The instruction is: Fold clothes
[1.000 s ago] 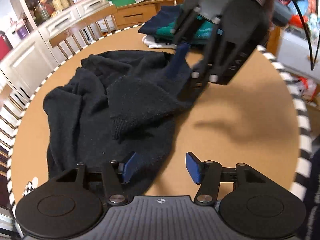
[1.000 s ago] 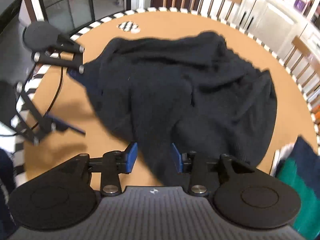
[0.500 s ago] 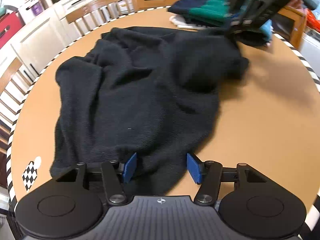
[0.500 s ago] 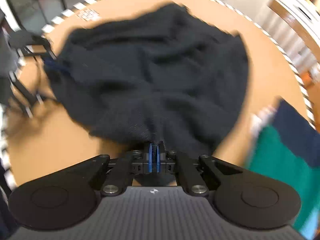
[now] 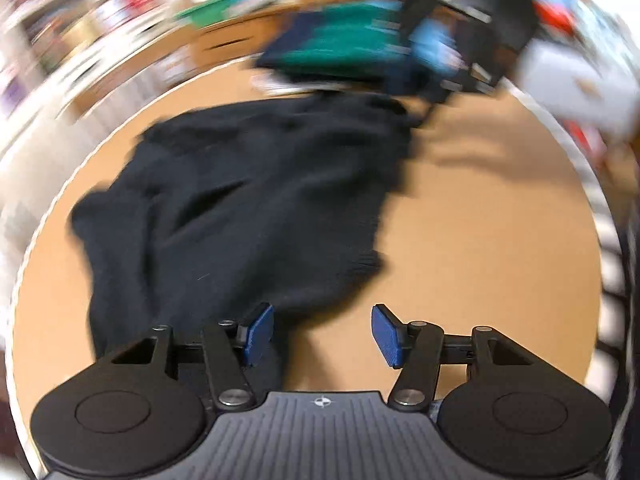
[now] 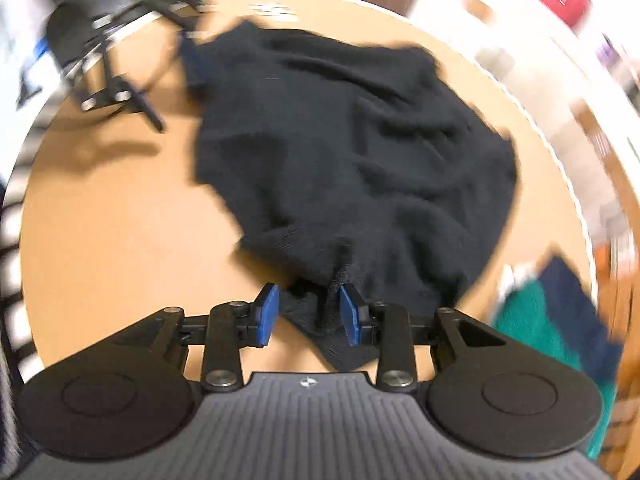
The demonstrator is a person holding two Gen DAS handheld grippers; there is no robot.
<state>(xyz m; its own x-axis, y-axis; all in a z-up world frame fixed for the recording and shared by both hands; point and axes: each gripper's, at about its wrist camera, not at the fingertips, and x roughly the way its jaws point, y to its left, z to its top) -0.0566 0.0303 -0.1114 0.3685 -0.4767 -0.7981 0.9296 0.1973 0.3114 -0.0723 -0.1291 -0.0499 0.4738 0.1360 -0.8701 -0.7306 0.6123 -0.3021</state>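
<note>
A: State the step in hand

B: Spreading. The black sweater [image 5: 248, 208] lies rumpled across the round table [image 5: 480, 248], not yet flat. The left gripper [image 5: 322, 334] stands wide and holds nothing; one pad sits at the near hem, the other over bare table

A: And the other side?

B: The right gripper [image 6: 308, 314] has just been opening; its jaws stand narrow, a cuff between them, pads apparently clear of it. The next move likely calls for pinching an edge on each side and drawing it taut before any fold
</note>
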